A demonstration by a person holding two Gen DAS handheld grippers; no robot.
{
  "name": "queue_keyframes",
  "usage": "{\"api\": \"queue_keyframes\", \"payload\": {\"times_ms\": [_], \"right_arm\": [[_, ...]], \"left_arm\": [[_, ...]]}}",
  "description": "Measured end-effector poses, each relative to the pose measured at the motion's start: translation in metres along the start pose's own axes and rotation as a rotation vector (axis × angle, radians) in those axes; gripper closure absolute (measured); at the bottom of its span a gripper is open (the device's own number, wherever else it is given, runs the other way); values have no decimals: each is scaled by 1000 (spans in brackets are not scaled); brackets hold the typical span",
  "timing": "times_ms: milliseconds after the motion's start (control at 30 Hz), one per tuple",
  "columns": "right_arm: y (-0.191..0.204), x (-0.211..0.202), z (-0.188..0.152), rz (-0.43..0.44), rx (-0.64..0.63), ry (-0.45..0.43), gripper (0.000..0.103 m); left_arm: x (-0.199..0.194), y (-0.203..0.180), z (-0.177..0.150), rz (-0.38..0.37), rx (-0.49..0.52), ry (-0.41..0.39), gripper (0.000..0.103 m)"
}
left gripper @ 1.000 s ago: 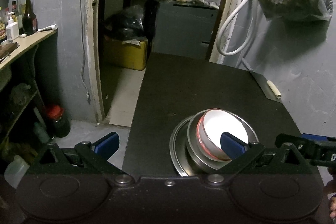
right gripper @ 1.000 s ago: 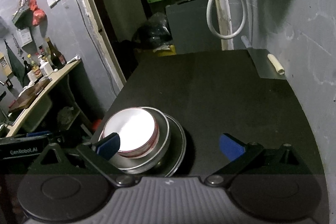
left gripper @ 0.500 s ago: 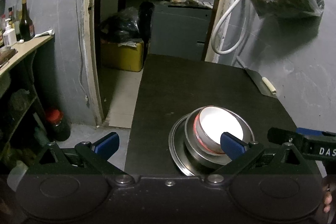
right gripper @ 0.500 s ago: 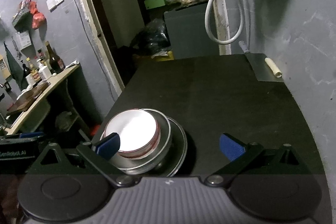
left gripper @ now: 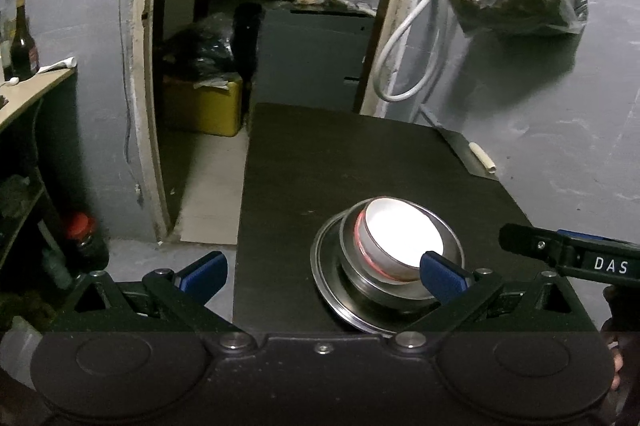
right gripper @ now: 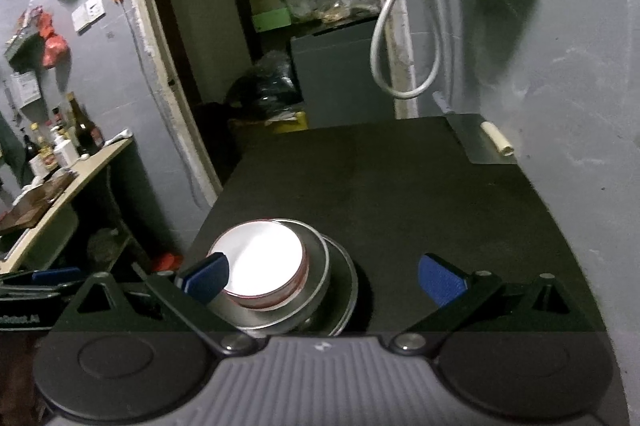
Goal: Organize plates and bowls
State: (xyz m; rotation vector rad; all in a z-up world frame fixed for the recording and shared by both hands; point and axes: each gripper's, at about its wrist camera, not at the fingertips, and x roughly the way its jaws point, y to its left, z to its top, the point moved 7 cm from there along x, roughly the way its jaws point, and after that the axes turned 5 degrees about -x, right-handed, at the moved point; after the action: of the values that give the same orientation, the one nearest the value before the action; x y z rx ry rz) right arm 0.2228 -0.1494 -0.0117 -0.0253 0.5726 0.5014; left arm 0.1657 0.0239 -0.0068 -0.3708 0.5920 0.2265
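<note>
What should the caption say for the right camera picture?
Open right gripper above a dark table beside a white bowl nested in metal dishes.

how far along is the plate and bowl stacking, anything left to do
It looks essentially done: the white bowl sits nested in a metal bowl, which rests on the metal plate near the front of the black table. Nothing is in hand; the left gripper and right gripper are both open and empty. No other loose dishes show on the table, so little seems left.
</note>
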Motion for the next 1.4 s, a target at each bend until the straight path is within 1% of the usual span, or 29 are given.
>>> {"api": "queue_keyframes", "payload": {"times_ms": [200,367,467,567,767,867,933,1000,1167,1300,1400], "right_arm": [[5,-23,0,-51,12,-49,0],[8,-35,-10,-96,33,-44,0],[8,-41,-16,-140,47,-29,0],[9,-50,-21,-153,72,-40,0],[23,-72,-31,-185,57,-71,0],[33,-84,-36,-202,40,-79,0],[39,-90,-37,-205,33,-88,0],[43,-95,-39,-211,29,-95,0],[53,-105,-49,-206,39,-96,0],[61,-107,-62,-191,49,-69,0],[66,-109,-68,-180,53,-63,0]], "left_arm": [[-11,-1,2,-42,26,-25,1],[-18,-1,-3,-70,40,-13,1],[-24,-2,-7,-84,53,-9,1],[-32,0,-8,-89,74,-16,1],[-48,10,-19,-104,70,-24,1],[-58,15,-27,-110,48,-28,1],[-65,19,-30,-126,33,-35,1],[-71,22,-32,-127,31,-45,1],[-85,30,-40,-108,49,-50,1],[-94,37,-50,-92,56,-32,1],[-101,43,-54,-83,60,-34,1]]}}
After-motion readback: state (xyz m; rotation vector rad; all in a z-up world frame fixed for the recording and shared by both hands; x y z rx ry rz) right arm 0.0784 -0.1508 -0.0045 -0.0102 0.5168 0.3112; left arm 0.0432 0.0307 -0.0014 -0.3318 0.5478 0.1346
